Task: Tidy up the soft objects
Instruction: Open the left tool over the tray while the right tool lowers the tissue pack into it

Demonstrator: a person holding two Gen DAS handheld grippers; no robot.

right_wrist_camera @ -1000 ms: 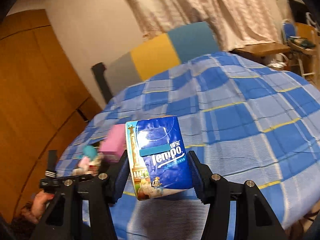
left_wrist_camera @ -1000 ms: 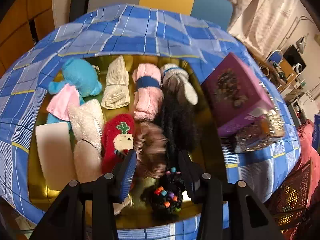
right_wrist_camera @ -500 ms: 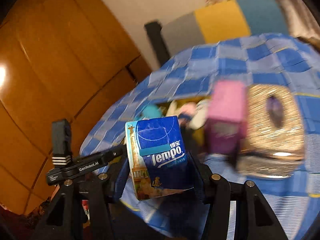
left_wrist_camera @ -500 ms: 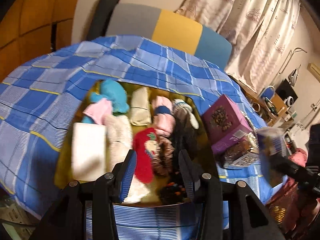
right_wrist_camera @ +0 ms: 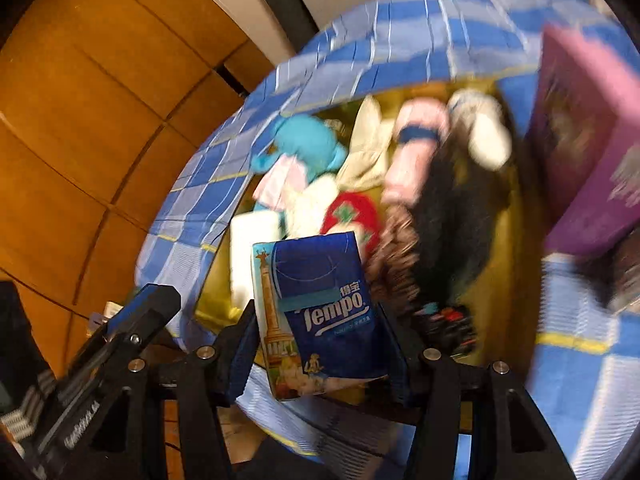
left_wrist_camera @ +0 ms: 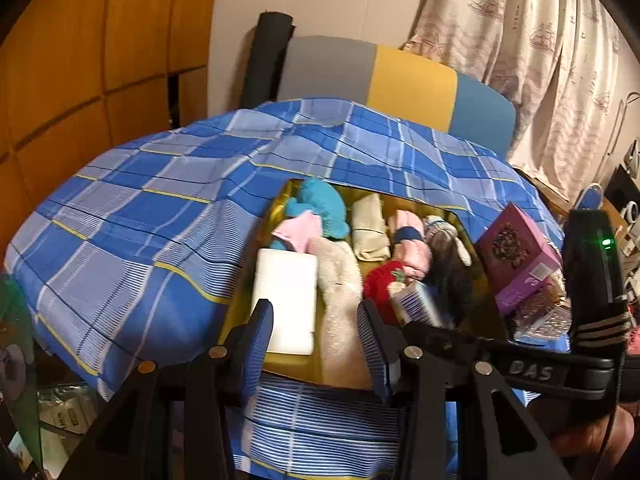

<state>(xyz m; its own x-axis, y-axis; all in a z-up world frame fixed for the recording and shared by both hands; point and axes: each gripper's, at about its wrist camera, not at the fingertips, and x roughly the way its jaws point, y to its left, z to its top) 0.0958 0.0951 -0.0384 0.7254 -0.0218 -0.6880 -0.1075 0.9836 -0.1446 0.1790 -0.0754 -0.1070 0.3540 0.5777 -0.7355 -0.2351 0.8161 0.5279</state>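
Observation:
A gold tray [left_wrist_camera: 248,304] on the blue plaid cloth holds several soft things: a teal plush [left_wrist_camera: 320,204], a pink cloth [left_wrist_camera: 300,230], a white pad [left_wrist_camera: 286,296], a cream fuzzy sock [left_wrist_camera: 340,276], a red plush [left_wrist_camera: 380,284] and a dark furry toy [left_wrist_camera: 452,276]. My left gripper [left_wrist_camera: 316,344] is open and empty at the tray's near edge. My right gripper [right_wrist_camera: 320,344] is shut on a blue Tempo tissue pack [right_wrist_camera: 320,304], held above the tray's near end [right_wrist_camera: 212,292]. Its tip with the pack [left_wrist_camera: 418,304] shows in the left wrist view.
A purple box [left_wrist_camera: 516,256] stands right of the tray, with a shiny packet [left_wrist_camera: 540,312] in front of it. A grey, yellow and blue chair back [left_wrist_camera: 400,80] is behind the table. Wooden panels [left_wrist_camera: 80,60] are on the left, a curtain [left_wrist_camera: 540,60] on the right.
My right gripper has swung left with the tissue pack, from over the bare cloth to above the tray. My left gripper has pulled back and left from the tray.

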